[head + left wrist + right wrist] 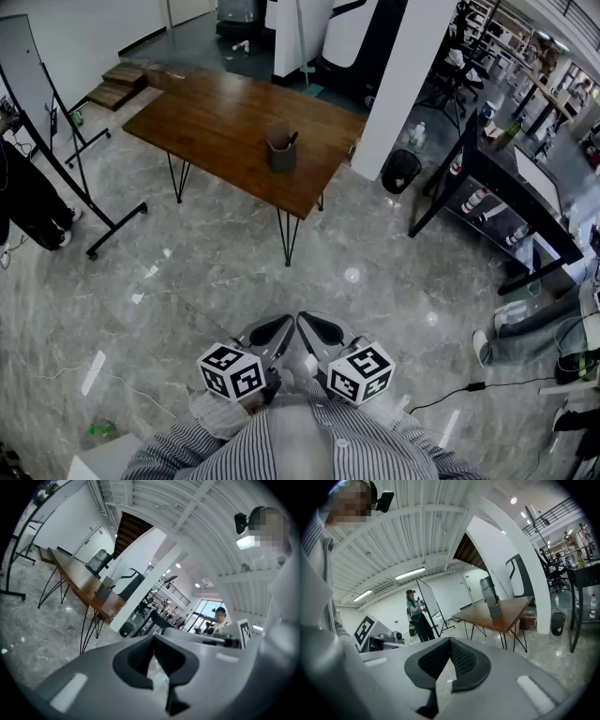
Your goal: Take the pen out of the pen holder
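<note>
A grey pen holder [280, 150] stands near the front edge of the brown wooden table [216, 117], far ahead of me across the floor. A dark pen [292, 140] leans out of its top. My left gripper [289, 322] and right gripper [307, 322] are held side by side close to my striped shirt, both shut and empty. The left gripper view shows its jaws [153, 637] meeting, with the pen holder [104, 591] small on the table [82, 579]. In the right gripper view the shut gripper [450, 642] points toward the holder [495, 607].
Marble floor lies between me and the table. A whiteboard on a wheeled stand [42, 103] and a person [23, 202] are at the left. A white pillar [405, 84] and black bin [401, 171] stand right of the table. A black desk [511, 202] is further right.
</note>
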### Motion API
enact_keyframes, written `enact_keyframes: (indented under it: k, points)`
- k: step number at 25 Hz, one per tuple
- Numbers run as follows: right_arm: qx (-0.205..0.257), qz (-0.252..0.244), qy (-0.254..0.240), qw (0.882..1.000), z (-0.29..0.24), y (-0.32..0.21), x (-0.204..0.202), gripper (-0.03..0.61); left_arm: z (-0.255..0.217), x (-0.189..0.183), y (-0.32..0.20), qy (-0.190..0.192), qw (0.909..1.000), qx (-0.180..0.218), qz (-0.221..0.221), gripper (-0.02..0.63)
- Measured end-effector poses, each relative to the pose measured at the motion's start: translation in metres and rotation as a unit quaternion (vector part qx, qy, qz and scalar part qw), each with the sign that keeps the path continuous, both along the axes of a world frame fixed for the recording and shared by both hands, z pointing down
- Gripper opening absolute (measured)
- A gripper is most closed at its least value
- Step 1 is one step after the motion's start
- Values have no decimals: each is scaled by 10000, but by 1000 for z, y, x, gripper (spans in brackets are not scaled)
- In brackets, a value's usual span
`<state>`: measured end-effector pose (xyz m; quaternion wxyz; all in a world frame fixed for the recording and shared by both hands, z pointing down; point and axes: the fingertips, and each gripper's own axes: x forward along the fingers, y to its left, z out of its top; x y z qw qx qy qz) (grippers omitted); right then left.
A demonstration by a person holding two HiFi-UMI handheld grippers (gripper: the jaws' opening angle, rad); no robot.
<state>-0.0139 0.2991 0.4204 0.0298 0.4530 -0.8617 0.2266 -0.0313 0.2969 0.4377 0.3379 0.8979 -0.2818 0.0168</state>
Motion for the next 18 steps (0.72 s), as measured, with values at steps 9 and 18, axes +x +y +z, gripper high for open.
enact_keyframes:
  k: [9, 18]
  points:
    - [-35, 119, 63, 9999, 9, -98, 17, -1, 9, 17, -100, -9, 9999, 34, 107, 8]
    - [-40, 401, 26, 9992, 3, -247, 34, -2, -6, 27, -242, 249, 9991, 123, 310, 8]
